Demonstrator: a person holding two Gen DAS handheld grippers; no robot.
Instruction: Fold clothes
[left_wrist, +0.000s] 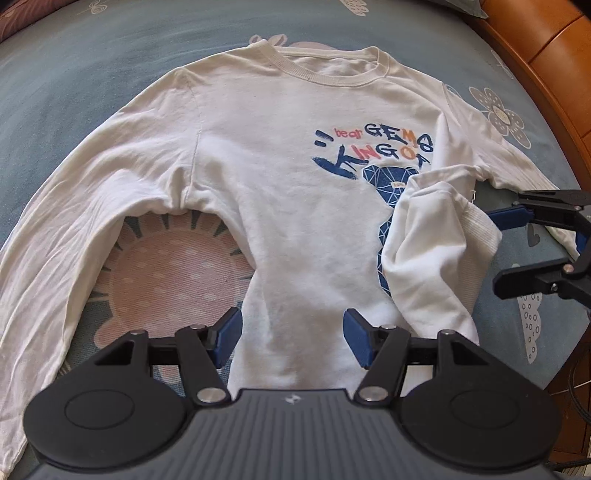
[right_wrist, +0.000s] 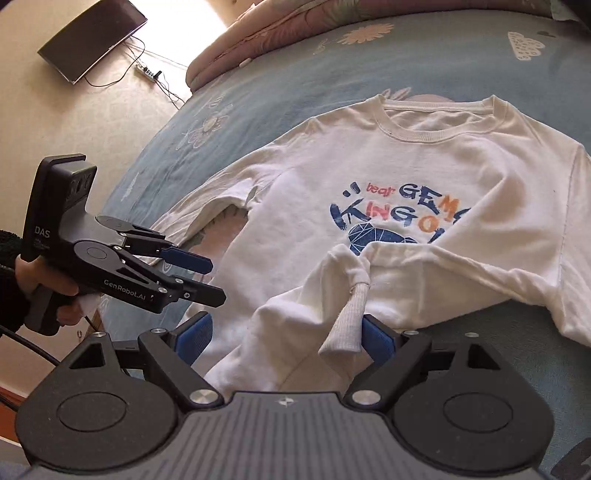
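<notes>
The white long-sleeve shirt (left_wrist: 280, 192) lies face up on the bed (left_wrist: 74, 74), neck toward the top of the frame, print at centre-right. Its sleeve at frame left (left_wrist: 55, 229) is spread out flat; the other sleeve (left_wrist: 424, 251) is folded over the body, with the ribbed cuff (right_wrist: 347, 317) hanging loose at lower centre of the right wrist view.

Left tongs (left_wrist: 291, 339) are wide open above the hem, w/ nothing held. Right tongs (right_wrist: 284, 336) are also open; the cuff lies against the right blue pad (right_wrist: 376, 339), but it looks not pinched, though this view is not clear enough to be sure.

Risks from here:
- The folded sleeve sits bunched, not flat. If the next fold goes over it, a lump and creases stay inside.
- The cuff can catch on the pad & get dragged off the body when the right tongs pull away.
- Both tongs are near each other at the hem, so they may collide.
- Thin fabric: tongs may grab both layers, or the bed sheet too.
</notes>
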